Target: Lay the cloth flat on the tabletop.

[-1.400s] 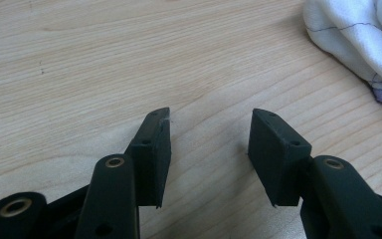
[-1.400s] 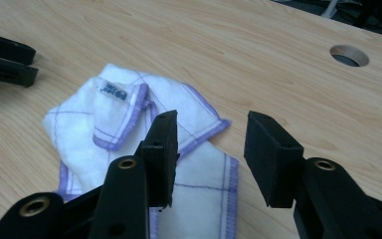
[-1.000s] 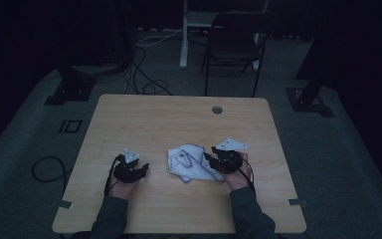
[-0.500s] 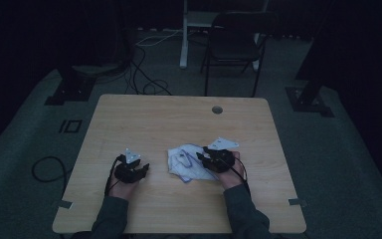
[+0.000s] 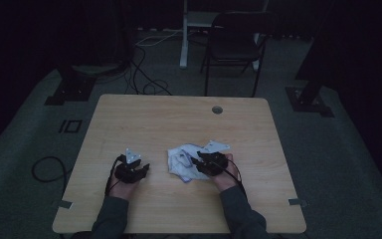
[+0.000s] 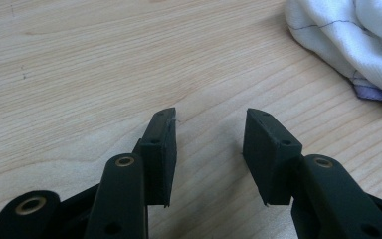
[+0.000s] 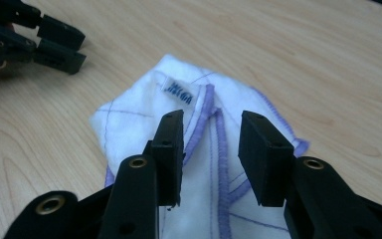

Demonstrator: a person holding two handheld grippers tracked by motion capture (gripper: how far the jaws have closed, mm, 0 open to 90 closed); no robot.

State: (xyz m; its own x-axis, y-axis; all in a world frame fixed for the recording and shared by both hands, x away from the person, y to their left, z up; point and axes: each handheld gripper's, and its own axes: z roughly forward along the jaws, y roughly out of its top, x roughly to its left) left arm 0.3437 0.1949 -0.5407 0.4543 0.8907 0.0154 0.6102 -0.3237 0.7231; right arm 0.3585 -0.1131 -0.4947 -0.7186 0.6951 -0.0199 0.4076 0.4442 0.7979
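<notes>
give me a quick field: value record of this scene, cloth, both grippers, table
cloth: white cloth with purple stitched edges and a small label, crumpled on the table
table: light wooden table, round hole near its far edge
left gripper: left gripper open, over bare wood, apart from the cloth
right gripper: right gripper open, jaws over the cloth's purple seam, nothing clamped
background: dark chair beyond the table
</notes>
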